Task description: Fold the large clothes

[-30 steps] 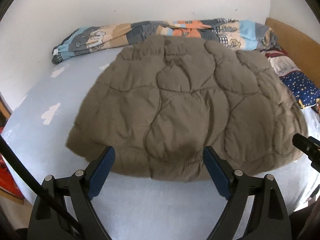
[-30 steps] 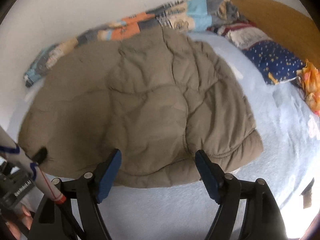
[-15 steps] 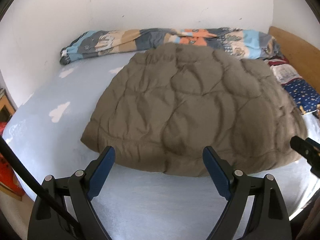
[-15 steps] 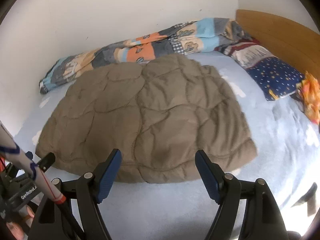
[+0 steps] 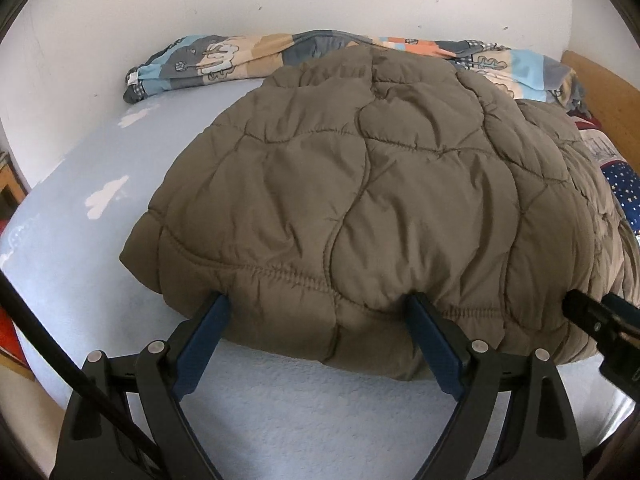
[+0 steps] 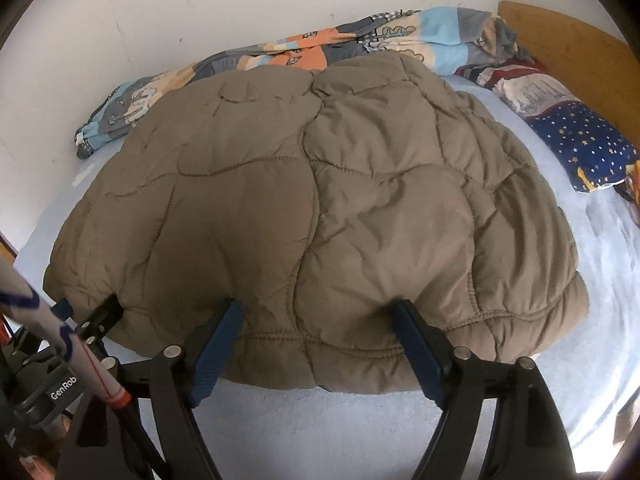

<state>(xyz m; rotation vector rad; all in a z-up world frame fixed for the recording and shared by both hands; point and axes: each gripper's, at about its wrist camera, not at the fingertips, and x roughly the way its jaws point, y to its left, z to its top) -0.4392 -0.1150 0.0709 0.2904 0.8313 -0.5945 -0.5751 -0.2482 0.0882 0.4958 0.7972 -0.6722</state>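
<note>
- The left gripper's (image 5: 316, 312) fingers (image 5: 430, 344) are spread wide, tips pushed into the near hem of the jacket (image 5: 360, 200), gripping nothing; a puffy stretch of hem bulges between them.
- I'd say they straddle the hem so a squeeze can catch the edge for a fold away from us.
- The jacket lies flat on the bed (image 5: 280, 420), running from the fingertips towards the rolled blanket (image 5: 224, 60) by the wall.
- The right gripper (image 6: 318, 316) sits further along the same hem; its jaws have just been opening and stand apart, hem between them, unpinched.
- Its tips dent the padding too, the jacket's right corner just beyond the right finger.
- A pillow (image 6: 580, 148) lies well off to the right.
</note>
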